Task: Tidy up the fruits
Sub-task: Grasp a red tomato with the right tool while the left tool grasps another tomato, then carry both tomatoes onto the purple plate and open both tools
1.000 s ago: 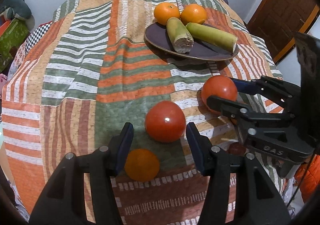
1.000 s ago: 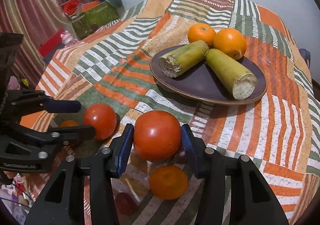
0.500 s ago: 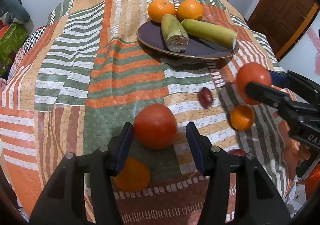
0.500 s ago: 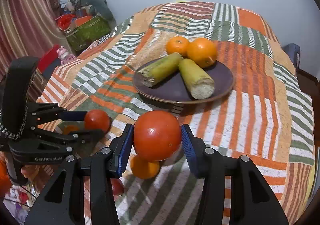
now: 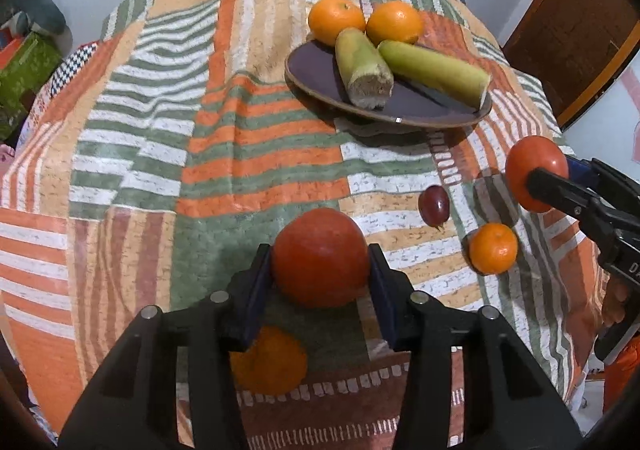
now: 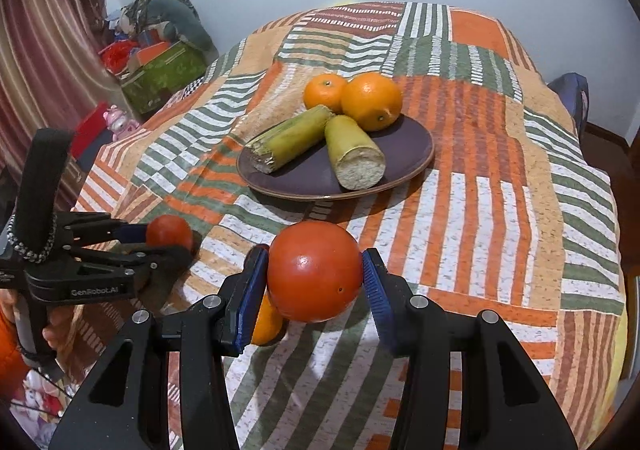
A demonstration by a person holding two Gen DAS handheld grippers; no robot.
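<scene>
My left gripper is shut on a red tomato low over the patchwork cloth. My right gripper is shut on a second red tomato and holds it above the cloth; it shows at the right of the left wrist view. A dark plate further back holds two oranges and two sugarcane pieces. A small orange, a dark plum and another small orange lie loose on the cloth.
The table drops away on all sides under the cloth. A wooden door stands to the far right. Boxes and toys lie on the floor to the left, beside a striped curtain.
My left gripper closed on its tomato. My right gripper lifted its tomato and drew back from the plate, uncovering a small orange and a plum.
</scene>
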